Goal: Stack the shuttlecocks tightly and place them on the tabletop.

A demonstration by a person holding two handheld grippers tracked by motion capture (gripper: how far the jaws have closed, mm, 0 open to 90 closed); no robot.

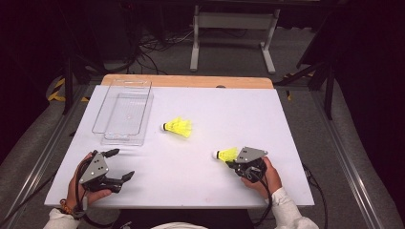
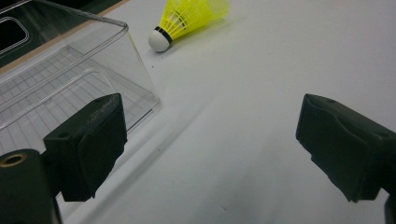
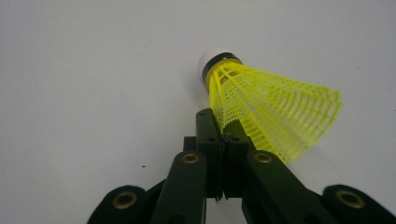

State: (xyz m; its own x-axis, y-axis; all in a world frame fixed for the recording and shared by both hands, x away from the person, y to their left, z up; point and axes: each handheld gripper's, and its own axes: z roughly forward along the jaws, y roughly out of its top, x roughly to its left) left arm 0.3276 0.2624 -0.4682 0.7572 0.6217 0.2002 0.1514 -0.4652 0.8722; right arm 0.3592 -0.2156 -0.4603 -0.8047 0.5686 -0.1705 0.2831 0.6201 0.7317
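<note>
Pinched shut on the yellow plastic mesh shuttlecock's (image 3: pixel 271 109) skirt at lower right, the right gripper (image 3: pixel 223 140) had finished grasping; next, I judged, came lifting it toward the clear plastic bin (image 1: pixel 125 114) at upper left, while the left gripper (image 1: pixel 117 167) waited wide open and empty.

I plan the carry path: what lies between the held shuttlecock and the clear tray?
The other shuttlecock lies between held shuttlecock and clear tray, seen in the high view.
</note>
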